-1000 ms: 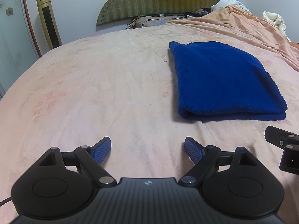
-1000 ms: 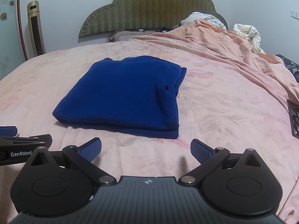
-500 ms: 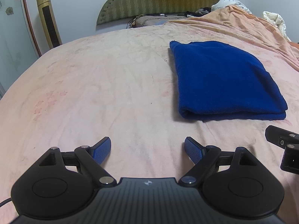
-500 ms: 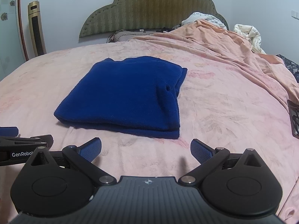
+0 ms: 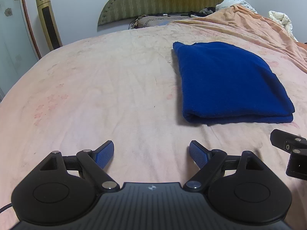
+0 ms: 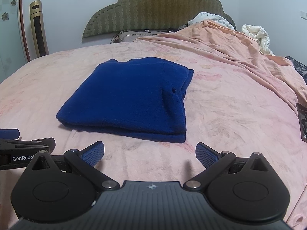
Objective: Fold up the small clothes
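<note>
As the blue garment [image 6: 130, 97] lay already folded on the bed [image 5: 96, 99], we read it dead ahead of the right claw [image 6: 149, 153] and off to the right of the left claw [image 5: 151, 153]. Both claws were released, empty; right was nearer.

Bed [image 6: 220, 115] w/ folded blue garment [image 6: 130, 95].

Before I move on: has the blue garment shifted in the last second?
No. The blue garment lies folded on the same spot of the bedsheet, still lined up with the headboard alike.
</note>
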A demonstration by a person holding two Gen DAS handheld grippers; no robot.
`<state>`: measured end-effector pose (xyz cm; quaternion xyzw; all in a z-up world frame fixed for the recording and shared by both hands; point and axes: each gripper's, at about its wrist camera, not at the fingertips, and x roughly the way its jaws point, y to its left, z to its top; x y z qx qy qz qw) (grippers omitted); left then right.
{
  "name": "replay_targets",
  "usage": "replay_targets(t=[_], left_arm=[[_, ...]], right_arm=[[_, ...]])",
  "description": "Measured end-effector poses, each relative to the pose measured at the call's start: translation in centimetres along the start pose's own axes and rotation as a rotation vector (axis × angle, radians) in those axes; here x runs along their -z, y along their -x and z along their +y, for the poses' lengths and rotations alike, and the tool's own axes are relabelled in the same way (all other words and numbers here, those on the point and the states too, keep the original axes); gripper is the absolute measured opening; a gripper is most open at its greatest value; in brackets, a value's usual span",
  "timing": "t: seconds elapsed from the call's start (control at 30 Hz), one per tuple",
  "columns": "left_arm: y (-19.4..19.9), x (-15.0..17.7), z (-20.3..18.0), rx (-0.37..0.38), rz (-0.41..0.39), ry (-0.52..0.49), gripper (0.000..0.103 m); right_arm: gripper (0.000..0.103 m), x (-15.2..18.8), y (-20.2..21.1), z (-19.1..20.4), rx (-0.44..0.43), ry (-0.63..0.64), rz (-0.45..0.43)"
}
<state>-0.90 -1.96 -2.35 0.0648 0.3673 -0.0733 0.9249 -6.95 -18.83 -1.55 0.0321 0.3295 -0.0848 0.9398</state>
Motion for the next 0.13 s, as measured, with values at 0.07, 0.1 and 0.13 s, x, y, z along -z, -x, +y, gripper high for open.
replay_targets(t=[0.07,0.1,0.13], left_arm=[[0.03,-0.04,0.00,-0.004,-0.005,-0.002,0.086],[-0.01,-0.10,0.01,-0.002,-0.005,-0.004,0.086],[-0.08,-0.15,0.03,0.002,-0.005,-0.005,0.086]], right_arm=[[0.103,-0.01,-0.04,0.04,-0.002,0.001,0.001],[0.103,-0.05,-0.12,0.05,-0.004,0.001,0.002],[0.103,-0.08,-0.18,0.08,-0.006,0.002,0.003]])
